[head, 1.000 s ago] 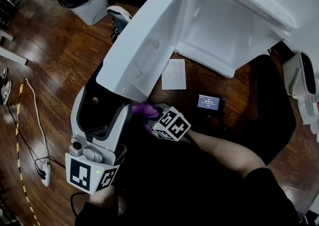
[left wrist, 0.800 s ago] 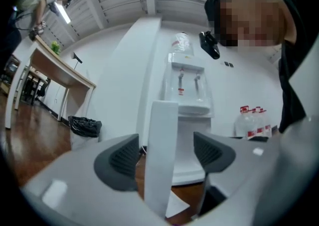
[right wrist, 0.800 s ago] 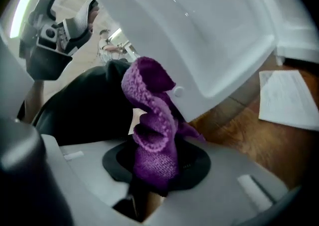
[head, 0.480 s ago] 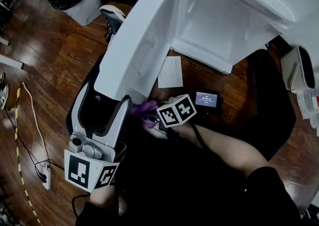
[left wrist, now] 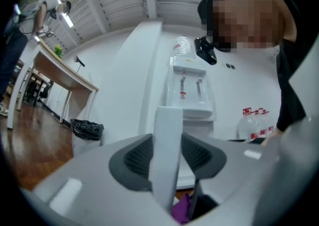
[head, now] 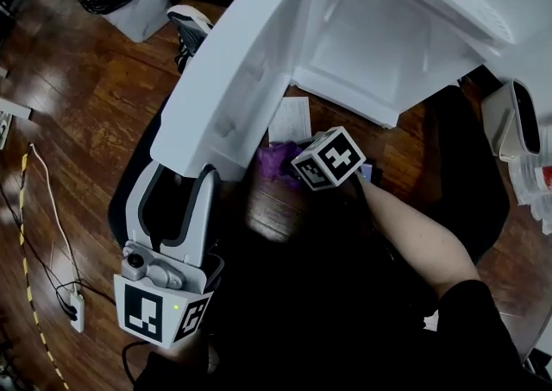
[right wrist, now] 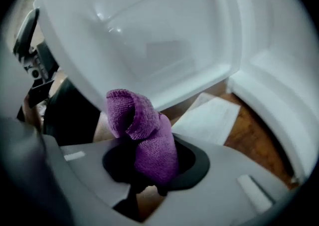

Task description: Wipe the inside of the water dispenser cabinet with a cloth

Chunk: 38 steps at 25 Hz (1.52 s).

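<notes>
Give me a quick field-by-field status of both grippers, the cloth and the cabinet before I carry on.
left gripper: shut on the edge of the open cabinet door
right gripper: shut on the purple cloth; jaws have just been closing on it
cloth state: bunched, sticking out past the jaws
cloth position: in front of the cabinet, by the door's lower edge, touching no inner wall
cabinet interior: white, exposed
floor: wood; paper sheet lying before the cabinet

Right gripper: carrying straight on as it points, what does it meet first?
Probably the inner face of the cabinet door, though depth is unclear. The right gripper has just been closing its jaws on the purple cloth.
</notes>
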Motion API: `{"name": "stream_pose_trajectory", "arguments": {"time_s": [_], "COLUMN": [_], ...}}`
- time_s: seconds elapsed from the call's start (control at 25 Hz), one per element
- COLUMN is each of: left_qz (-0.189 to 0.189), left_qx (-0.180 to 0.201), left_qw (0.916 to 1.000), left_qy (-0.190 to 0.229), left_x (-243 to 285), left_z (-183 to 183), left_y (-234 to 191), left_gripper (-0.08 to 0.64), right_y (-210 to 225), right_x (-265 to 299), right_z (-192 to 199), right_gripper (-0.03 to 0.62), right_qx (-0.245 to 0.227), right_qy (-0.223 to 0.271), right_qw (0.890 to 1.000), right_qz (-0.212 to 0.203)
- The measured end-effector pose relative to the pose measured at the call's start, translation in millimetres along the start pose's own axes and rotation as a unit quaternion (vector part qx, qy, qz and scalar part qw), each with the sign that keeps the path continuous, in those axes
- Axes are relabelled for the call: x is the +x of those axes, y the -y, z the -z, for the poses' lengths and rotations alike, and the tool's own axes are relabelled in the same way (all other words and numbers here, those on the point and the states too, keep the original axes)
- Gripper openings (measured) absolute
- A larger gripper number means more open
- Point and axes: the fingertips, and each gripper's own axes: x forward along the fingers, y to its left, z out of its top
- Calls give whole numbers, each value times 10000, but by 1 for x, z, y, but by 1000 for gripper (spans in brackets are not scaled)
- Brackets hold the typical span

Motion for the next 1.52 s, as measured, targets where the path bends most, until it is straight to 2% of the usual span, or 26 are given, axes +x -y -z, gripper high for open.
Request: {"name": "stream_pose_trajectory", "arguments": {"time_s": [0.04, 0.08, 0.16, 0.2, 0.24, 0.28, 0.32, 0.4, 0.44, 0.52, 0.6, 0.68, 0.8, 0.92, 1.0, 1.04, 1.12, 1.28, 1.44, 1.52], "left_qz": [-6, -17, -19, -3, 24, 54, 79, 89, 64, -42, -141, -172, -200, -188, -171, -169, -193, -294, -435, -574], "left_qx": [-45, -87, -166, -194, -208, -210, -204, -187, -187, -246, -383, -550, -785, -850, -850, -852, -854, -884, -961, -984], "left_qw": [10000, 10000, 9998, 9998, 9998, 9998, 9998, 9998, 9997, 9995, 9989, 9981, 9965, 9961, 9961, 9960, 9959, 9953, 9939, 9930], "left_qy": [1, -15, -56, -58, -43, -15, 18, 83, 116, 189, 236, 229, 181, 169, 178, 191, 228, 273, 326, 327], "left_x": [0, -1, -2, -2, -2, -1, -1, -1, -1, -3, -4, -4, -4, -3, -3, -3, -3, -1, -3, -5], "left_z": [1, 2, 4, 4, 3, 2, 1, -1, -1, -1, -1, 0, 1, 2, 2, 2, 2, 1, 2, 3], "left_y": [0, 0, 3, 5, 7, 7, 6, 0, -6, -19, -29, -36, -40, -40, -39, -39, -41, -47, -54, -60], "left_gripper": [199, 199, 201, 201, 202, 202, 202, 202, 202, 202, 206, 208, 212, 213, 213, 213, 215, 215, 215, 209], "right_y": [26, 51, 90, 100, 102, 97, 83, 32, 0, -56, -76, -54, 23, 107, 135, 137, 115, 20, -71, -77], "right_x": [-10, -23, -49, -57, -58, -53, -42, -18, -9, 2, 11, 18, 7, -29, -48, -49, -34, 6, 23, 29], "right_z": [-20, -41, -80, -94, -103, -105, -101, -87, -79, -70, -73, -85, -106, -113, -110, -107, -101, -98, -88, -87], "right_gripper": [106, 106, 107, 107, 107, 107, 107, 107, 107, 107, 107, 107, 107, 107, 107, 107, 107, 107, 107, 107], "right_qx": [-61, -226, -894, -1332, -1760, -2118, -2396, -2827, -3027, -3372, -3522, -3512, -3412, -2948, -2616, -2557, -2679, -3196, -3403, -3457], "right_qy": [292, 605, 1243, 1452, 1504, 1406, 1209, 778, 621, 481, 513, 665, 909, 954, 897, 841, 701, 699, 906, 937], "right_qw": [9983, 9921, 9652, 9490, 9373, 9328, 9349, 9442, 9454, 9395, 9343, 9323, 9192, 9039, 9030, 9059, 9153, 9276, 9342, 9324], "right_qz": [508, 1076, 2122, 2460, 2607, 2554, 2324, 1502, 1041, 351, 190, 557, 1744, 2948, 3289, 3269, 2925, 1804, 568, 487]}}
